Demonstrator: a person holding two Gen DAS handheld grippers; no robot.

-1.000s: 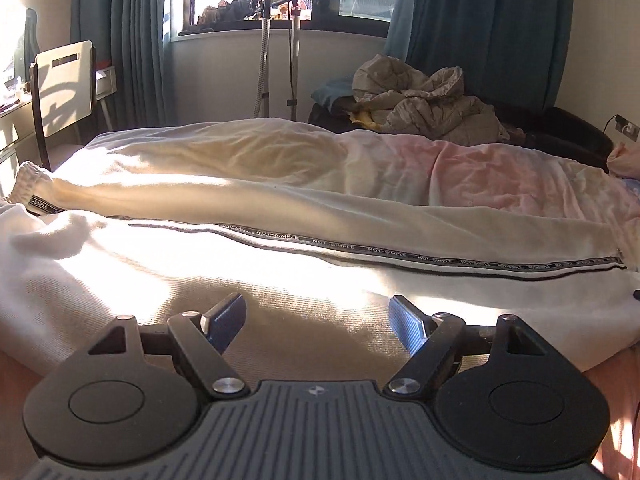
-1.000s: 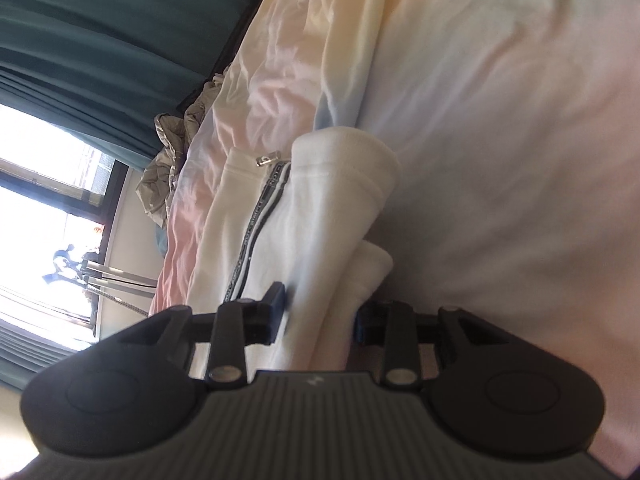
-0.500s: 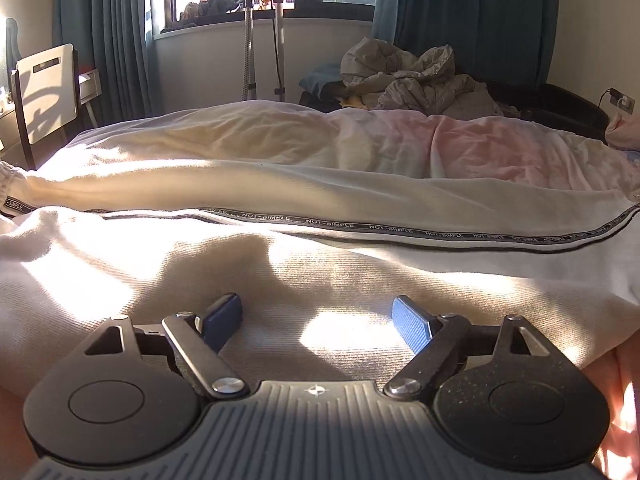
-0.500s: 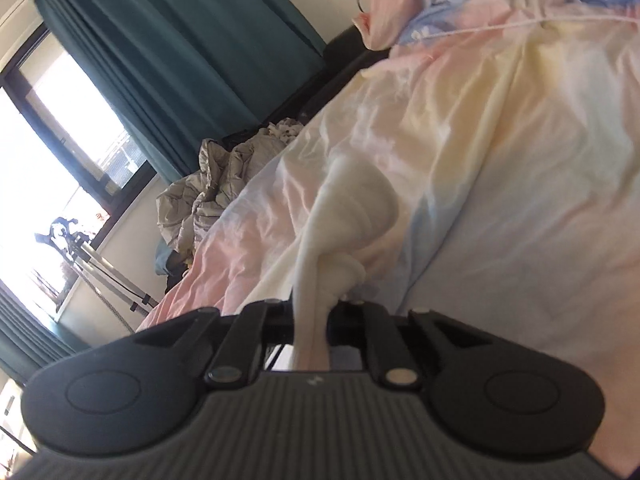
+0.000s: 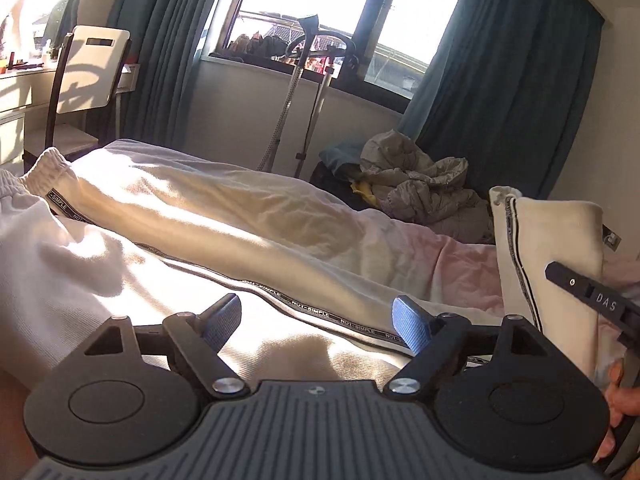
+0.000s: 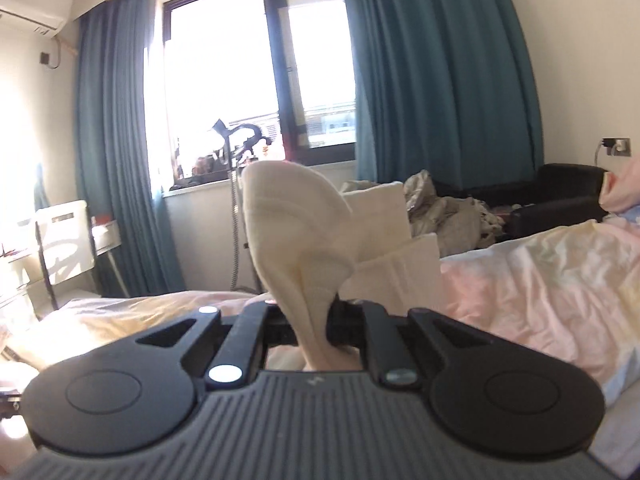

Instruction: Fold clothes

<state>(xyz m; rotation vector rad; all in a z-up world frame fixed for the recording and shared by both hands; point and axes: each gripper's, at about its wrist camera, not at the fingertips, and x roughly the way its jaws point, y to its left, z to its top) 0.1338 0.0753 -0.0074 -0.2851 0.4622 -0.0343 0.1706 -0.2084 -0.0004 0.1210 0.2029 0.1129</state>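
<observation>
Cream sweatpants (image 5: 224, 216) with a black side stripe lie stretched across the bed. My left gripper (image 5: 318, 320) is open and empty just above the near trouser leg. My right gripper (image 6: 316, 320) is shut on the hem end of the sweatpants (image 6: 296, 232) and holds it lifted, so the cloth stands up in front of the camera. In the left wrist view that lifted end (image 5: 552, 264) hangs at the right, with the right gripper's black body partly in front of it.
The bed has a pink and yellow sheet (image 6: 540, 280). A heap of grey clothes (image 5: 420, 188) lies beyond the bed by the teal curtains. A garment steamer stand (image 5: 312, 92) is under the window. A white chair (image 5: 88, 76) and desk are at left.
My right gripper has shut on the trouser hem and lifted it up off the bed. My left gripper stayed open and tilted upward, over the same leg.
</observation>
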